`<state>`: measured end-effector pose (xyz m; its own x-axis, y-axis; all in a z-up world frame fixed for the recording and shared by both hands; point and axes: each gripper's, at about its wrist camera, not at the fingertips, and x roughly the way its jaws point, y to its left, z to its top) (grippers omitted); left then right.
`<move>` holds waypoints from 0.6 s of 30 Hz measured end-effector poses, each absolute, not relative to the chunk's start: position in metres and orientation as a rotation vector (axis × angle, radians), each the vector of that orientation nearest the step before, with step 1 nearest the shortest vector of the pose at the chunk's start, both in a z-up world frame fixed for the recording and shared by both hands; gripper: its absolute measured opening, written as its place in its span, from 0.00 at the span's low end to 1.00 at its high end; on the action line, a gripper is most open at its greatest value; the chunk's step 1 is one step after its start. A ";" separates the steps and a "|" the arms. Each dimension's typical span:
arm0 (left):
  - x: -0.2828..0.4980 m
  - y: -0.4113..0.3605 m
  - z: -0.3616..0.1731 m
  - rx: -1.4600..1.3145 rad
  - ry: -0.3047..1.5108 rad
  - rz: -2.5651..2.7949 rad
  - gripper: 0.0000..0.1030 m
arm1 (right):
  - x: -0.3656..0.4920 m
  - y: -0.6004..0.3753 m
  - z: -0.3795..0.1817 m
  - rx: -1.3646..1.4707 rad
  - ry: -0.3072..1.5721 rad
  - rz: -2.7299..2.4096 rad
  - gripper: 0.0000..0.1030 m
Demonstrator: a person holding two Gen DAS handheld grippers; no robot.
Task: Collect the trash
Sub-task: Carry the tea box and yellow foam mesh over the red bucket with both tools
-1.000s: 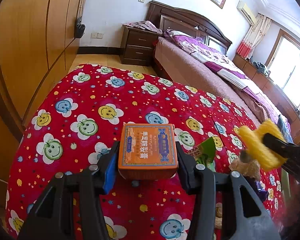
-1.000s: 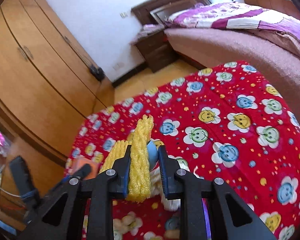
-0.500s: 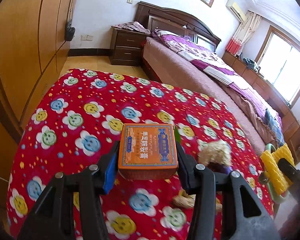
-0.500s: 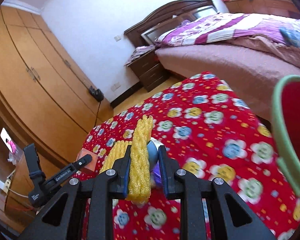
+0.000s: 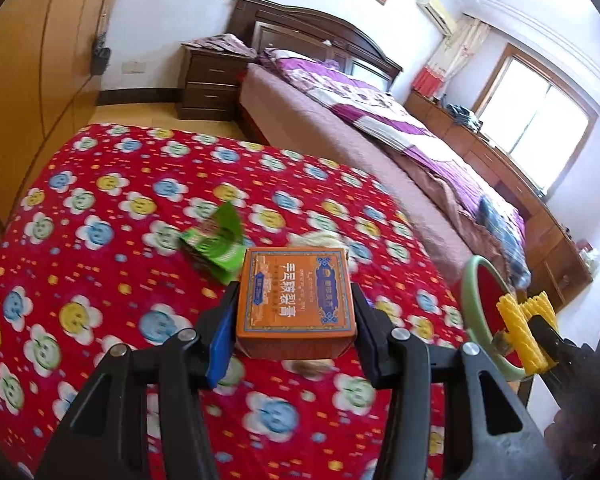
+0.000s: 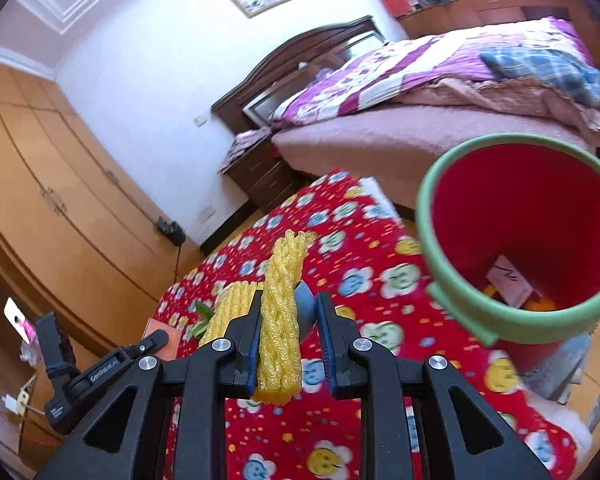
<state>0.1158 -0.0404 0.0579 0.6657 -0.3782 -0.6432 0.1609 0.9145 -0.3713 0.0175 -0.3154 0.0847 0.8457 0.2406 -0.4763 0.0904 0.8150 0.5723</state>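
Note:
My left gripper (image 5: 296, 316) is shut on an orange cardboard box (image 5: 296, 304) and holds it above the red smiley-print cloth (image 5: 100, 280). My right gripper (image 6: 288, 320) is shut on a yellow foam net (image 6: 281, 320), close to the left of a red bin with a green rim (image 6: 432, 264). The bin holds a white paper and orange scraps. In the left wrist view the bin (image 5: 470, 304) and the foam net (image 5: 520, 332) sit at the right edge. A green wrapper (image 5: 216, 244) lies on the cloth.
A bed with purple bedding (image 5: 380, 120) stands beyond the table, a dark nightstand (image 5: 208, 80) by it. Wooden wardrobes (image 6: 60, 200) run along the left. More beige scraps lie on the cloth, mostly hidden behind the box.
Both grippers have swung to the right with their loads. The red bin has come close into the right wrist view. The green wrapper now shows left of the box.

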 end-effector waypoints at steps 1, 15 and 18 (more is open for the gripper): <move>0.114 -0.044 0.060 -0.296 0.789 -0.319 0.50 | 0.012 -0.322 0.086 0.624 0.553 0.071 0.24; 0.090 -0.130 0.086 -0.214 0.789 -0.483 0.50 | -0.039 -0.395 0.089 0.696 0.438 -0.066 0.24; 0.087 -0.148 0.088 -0.192 0.792 -0.513 0.50 | -0.042 -0.407 0.086 0.704 0.425 -0.091 0.24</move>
<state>0.0873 -0.1479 0.0877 0.5877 -0.5081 -0.6297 0.3670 0.8610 -0.3522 -0.0424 -0.4069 0.0861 0.9107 0.0605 -0.4086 0.2221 0.7623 0.6079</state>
